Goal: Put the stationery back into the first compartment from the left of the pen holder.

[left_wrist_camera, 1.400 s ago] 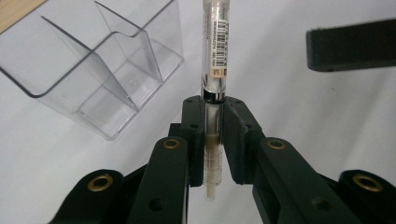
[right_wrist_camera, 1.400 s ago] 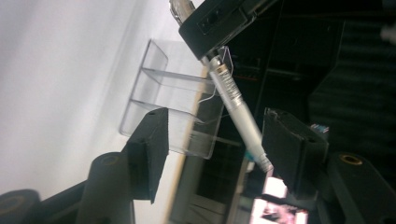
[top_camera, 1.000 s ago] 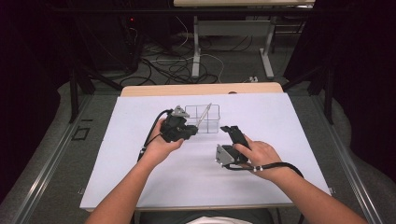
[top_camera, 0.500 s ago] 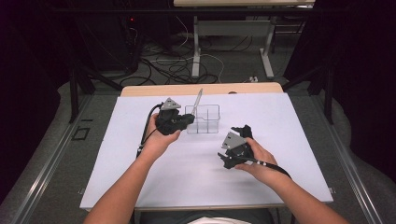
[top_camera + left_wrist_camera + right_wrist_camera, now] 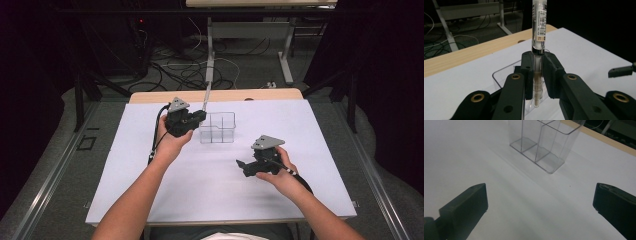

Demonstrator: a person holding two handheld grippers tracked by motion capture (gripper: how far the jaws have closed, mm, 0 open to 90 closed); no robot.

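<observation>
Clear plastic pen [image 5: 538, 50], light, stiff and slick, we judge best clamped mid-barrel, as our left gripper [image 5: 537, 72] does above the clear organiser [image 5: 218, 127], right gripper [image 5: 540, 202] gaping empty

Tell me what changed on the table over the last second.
The left tool carried the pen from in front of the clear organizer to its left end, standing it nearly upright above that end. The right tool drew back toward the person, its jaws wide apart. The organizer and the white table cover stayed put.
</observation>
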